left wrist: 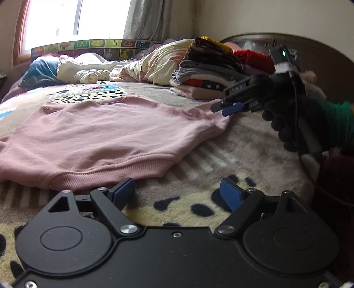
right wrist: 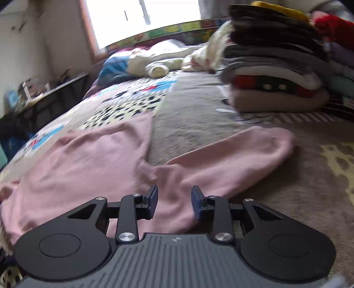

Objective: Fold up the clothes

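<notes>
Sweatshirt [left wrist: 95, 135] lies spread flat on the bed [left wrist: 232, 155], its hem toward the near edge, one sleeve [right wrist: 232, 159] stretched out sideways toward the headboard end. Stack of folded clothes [left wrist: 210, 73] sits on the bed behind the sleeve, near the headboard [left wrist: 320, 55]. Rumpled bedding and pillows [left wrist: 93, 66] lie along the far edge under the window [left wrist: 75, 20], left of the stack.

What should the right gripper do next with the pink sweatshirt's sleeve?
Probably close on the sleeve. The right gripper has its pads apart over the pink cotton sweatshirt, whose long sleeve lies stretched out sideways toward the stack of folded clothes. Gripped, it could be folded across the body. The left gripper waits open by the ribbed hem.
</notes>
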A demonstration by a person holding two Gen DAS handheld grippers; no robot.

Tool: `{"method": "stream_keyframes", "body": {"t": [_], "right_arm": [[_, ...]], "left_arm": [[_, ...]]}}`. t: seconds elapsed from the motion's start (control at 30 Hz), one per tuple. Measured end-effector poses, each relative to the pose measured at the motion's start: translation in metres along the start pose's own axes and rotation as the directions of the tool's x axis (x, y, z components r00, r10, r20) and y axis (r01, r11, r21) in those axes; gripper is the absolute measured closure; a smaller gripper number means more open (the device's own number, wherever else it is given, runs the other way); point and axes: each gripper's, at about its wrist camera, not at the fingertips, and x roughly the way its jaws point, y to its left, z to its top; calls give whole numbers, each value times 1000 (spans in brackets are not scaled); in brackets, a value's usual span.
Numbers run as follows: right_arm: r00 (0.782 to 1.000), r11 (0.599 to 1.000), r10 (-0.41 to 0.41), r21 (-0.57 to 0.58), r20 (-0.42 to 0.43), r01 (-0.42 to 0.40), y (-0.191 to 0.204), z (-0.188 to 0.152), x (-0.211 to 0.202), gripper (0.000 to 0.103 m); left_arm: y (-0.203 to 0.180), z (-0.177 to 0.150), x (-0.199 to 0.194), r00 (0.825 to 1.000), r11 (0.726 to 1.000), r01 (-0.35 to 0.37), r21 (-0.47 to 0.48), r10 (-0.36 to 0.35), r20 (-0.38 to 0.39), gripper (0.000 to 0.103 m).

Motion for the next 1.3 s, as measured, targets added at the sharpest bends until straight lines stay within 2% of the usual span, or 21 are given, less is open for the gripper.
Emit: {"method": "stream_keyframes", "body": {"t": [0.07,0.2,0.3,0.33,0.4,0.43,0.5,0.57,0.6,0.67,0.7,0.8,0.83,0.93,1.0,1.1,1.17,1.2,1.23,1.27,1.3], "right_arm": [[998,997,-56,51,29,55,-29,12,-1,70],[988,977,-146,163,48,136,-89,37,13,67],[991,948,-125,298,37,108,-129,52,33,60],[995,940,-100,331,27,86,-138,55,40,54],[1000,932,-26,361,7,22,-147,58,54,53],[1000,927,18,375,0,-17,-147,57,60,56],[995,916,101,393,-21,-85,-144,52,70,94],[996,937,84,341,-15,-74,-132,48,65,94],[999,941,37,335,24,-43,-130,50,52,95],[993,909,-20,415,114,-29,-144,56,20,97],[993,912,-50,410,107,2,-149,58,14,98],[988,932,-152,336,16,138,-159,57,26,101],[988,927,-155,343,-10,149,-166,56,32,100],[978,938,-206,293,41,185,-164,62,22,94],[980,968,-168,206,109,143,-142,71,10,94],[994,1000,-18,0,107,18,-85,75,1,94],[992,985,112,-136,52,-104,-44,65,-3,95],[989,967,146,-211,15,-140,-27,56,-3,93],[992,951,125,-283,-21,-126,-13,45,2,87],[996,936,74,-341,-53,-88,-8,32,11,86],[997,918,15,-394,-82,-46,-8,19,21,86]], "left_arm": [[-3,14,-6,999,998,10,-61,-8,33,21],[-6,55,13,994,983,89,-160,-77,80,33],[-6,85,54,992,972,112,-207,-98,77,47],[-8,93,73,994,974,105,-202,-95,56,51],[-9,106,109,996,977,94,-194,-93,14,63],[-9,111,125,996,978,90,-190,-93,-8,65],[-2,107,159,994,976,49,-213,-68,-84,68],[8,98,190,982,967,7,-255,-55,-179,72],[12,92,189,989,966,34,-258,-69,-130,72],[18,88,185,989,955,57,-289,-93,-112,72],[18,86,183,990,955,61,-289,-95,-103,71],[17,87,183,990,957,58,-285,-91,-104,71],[17,87,182,990,957,59,-285,-92,-103,71],[18,87,182,990,954,66,-294,-100,-101,69],[18,92,183,989,950,66,-304,-103,-109,66],[14,105,176,988,943,58,-328,-101,-114,61],[8,114,160,990,935,65,-350,-103,-94,60],[0,115,153,990,943,81,-323,-113,-84,59],[-10,115,149,989,956,92,-277,-120,-86,59],[-22,111,149,985,973,98,-210,-125,-117,56],[-37,102,154,975,993,69,-95,-87,-203,56]]}}
